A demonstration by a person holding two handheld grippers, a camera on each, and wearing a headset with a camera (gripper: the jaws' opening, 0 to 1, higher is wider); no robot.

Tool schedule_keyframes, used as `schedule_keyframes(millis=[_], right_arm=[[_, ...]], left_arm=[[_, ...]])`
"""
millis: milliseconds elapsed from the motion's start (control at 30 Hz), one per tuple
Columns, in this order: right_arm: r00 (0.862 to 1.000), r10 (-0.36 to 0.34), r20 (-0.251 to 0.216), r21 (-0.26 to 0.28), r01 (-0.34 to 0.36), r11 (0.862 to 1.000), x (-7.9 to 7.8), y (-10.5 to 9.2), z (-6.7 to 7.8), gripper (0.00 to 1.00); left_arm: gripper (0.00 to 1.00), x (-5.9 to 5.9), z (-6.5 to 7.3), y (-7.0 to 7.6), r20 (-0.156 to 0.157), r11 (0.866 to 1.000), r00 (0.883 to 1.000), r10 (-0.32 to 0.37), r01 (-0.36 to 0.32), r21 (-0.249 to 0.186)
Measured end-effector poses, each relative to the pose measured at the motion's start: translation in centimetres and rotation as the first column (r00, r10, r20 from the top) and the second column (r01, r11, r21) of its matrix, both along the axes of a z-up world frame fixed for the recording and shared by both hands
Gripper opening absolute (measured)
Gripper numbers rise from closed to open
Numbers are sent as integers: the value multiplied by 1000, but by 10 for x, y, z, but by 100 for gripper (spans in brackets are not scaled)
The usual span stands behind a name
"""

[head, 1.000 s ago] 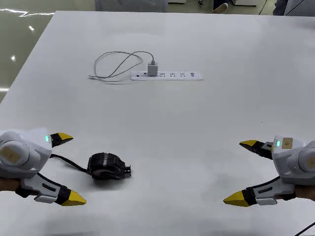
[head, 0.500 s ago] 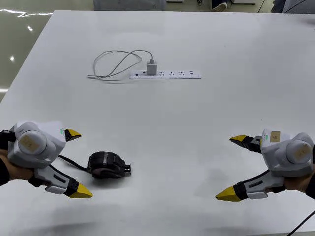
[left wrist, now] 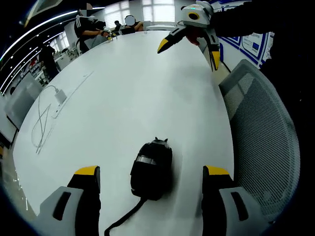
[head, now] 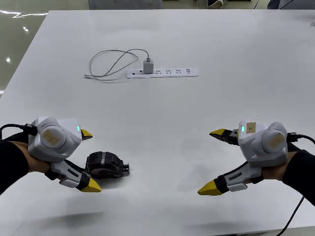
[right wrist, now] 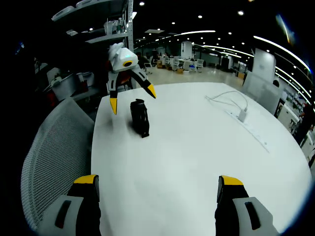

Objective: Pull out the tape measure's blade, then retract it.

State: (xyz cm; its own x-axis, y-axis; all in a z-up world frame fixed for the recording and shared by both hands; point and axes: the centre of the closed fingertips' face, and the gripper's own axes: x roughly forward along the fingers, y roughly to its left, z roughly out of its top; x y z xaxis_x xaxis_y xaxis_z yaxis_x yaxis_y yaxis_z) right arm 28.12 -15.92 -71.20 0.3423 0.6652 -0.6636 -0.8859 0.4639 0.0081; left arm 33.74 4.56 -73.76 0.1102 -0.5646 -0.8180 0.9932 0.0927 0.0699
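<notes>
A black tape measure (head: 105, 164) lies on the white table (head: 162, 118) near its front left, blade tip pointing right. My left gripper (head: 89, 160) is open and stands just behind the case, its yellow-tipped jaws either side of it and not touching. In the left gripper view the tape measure (left wrist: 152, 169) sits between the jaws of my left gripper (left wrist: 152, 172), a black cord trailing toward me. My right gripper (head: 210, 161) is open over bare table at the front right, well apart from the case. From the right gripper (right wrist: 158, 180) I see the tape measure (right wrist: 140, 117) and the left gripper (right wrist: 133, 98) beyond.
A white power strip (head: 162, 73) with a plugged charger (head: 147, 66) and a looped cable (head: 110, 61) lies at the table's far middle. A grey mesh chair (left wrist: 261, 123) stands at the near edge. People sit at the far end of the table.
Both grippers have moved inward. The left one has come up to the tape measure so its jaws now flank the case. The tape measure has stayed in place.
</notes>
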Motion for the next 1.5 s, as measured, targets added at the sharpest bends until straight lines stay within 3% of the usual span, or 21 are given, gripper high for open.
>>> schedule_keyframes(millis=[33, 133, 200, 300, 400, 600, 667, 767, 967, 1033, 1067, 1100, 1200, 1267, 1500], right_arm=[[1000, 7, -1, -1, -7, 1000, 2, 3, -1, 99], [999, 37, 11, -20, -37, 999, 5, 9, -3, 99], [999, 50, 14, -21, -50, 999, 7, 14, -4, 99], [998, 63, 13, -27, -62, 998, 10, 18, -6, 99], [998, 62, 13, -26, -62, 998, 14, 21, -9, 99], [997, 74, 0, -38, -74, 997, 13, 26, -16, 99], [997, 76, -6, -33, -76, 997, 13, 30, -18, 99], [997, 80, -2, -27, -80, 996, 16, 37, -19, 99], [995, 95, 11, -9, -95, 995, 23, 54, -13, 99], [994, 106, 16, -7, -106, 994, 24, 60, -12, 99], [994, 110, 17, -7, -110, 994, 26, 62, -13, 99], [994, 111, 17, -7, -111, 994, 27, 63, -13, 99], [993, 116, 16, -3, -116, 993, 29, 69, -13, 99], [993, 119, 14, 2, -119, 993, 30, 71, -14, 99], [990, 140, 15, -6, -140, 990, 34, 80, -20, 93]], left_arm=[[82, 1, -1, -2, 8, 1000, 1000, -8, 8, 3], [76, -1, -5, -2, -14, 1000, 1000, -12, 12, 27], [75, 0, -8, -1, 3, 999, 1000, -24, 24, 46], [68, -4, -11, 0, -15, 998, 999, -35, 36, 58], [66, -1, -19, 5, -8, 995, 999, -45, 45, 87], [56, -1, -19, 2, -12, 996, 999, -46, 47, 82], [51, -2, -18, -3, 3, 993, 994, -106, 105, 60], [48, -3, -25, -3, -21, 991, 994, -105, 107, 80], [43, 1, -26, -9, 2, 988, 992, -126, 126, 90], [36, 0, -27, -10, 0, 986, 990, -140, 140, 93], [31, 7, -26, -12, 53, 982, 985, -164, 158, 100], [31, 3, -28, -12, 24, 986, 990, -140, 137, 100], [31, 3, -28, -11, 23, 985, 989, -143, 140, 102], [31, 4, -29, -11, -1, 987, 992, -126, 125, 105], [31, 3, -29, -11, 14, 985, 991, -136, 134, 107]])
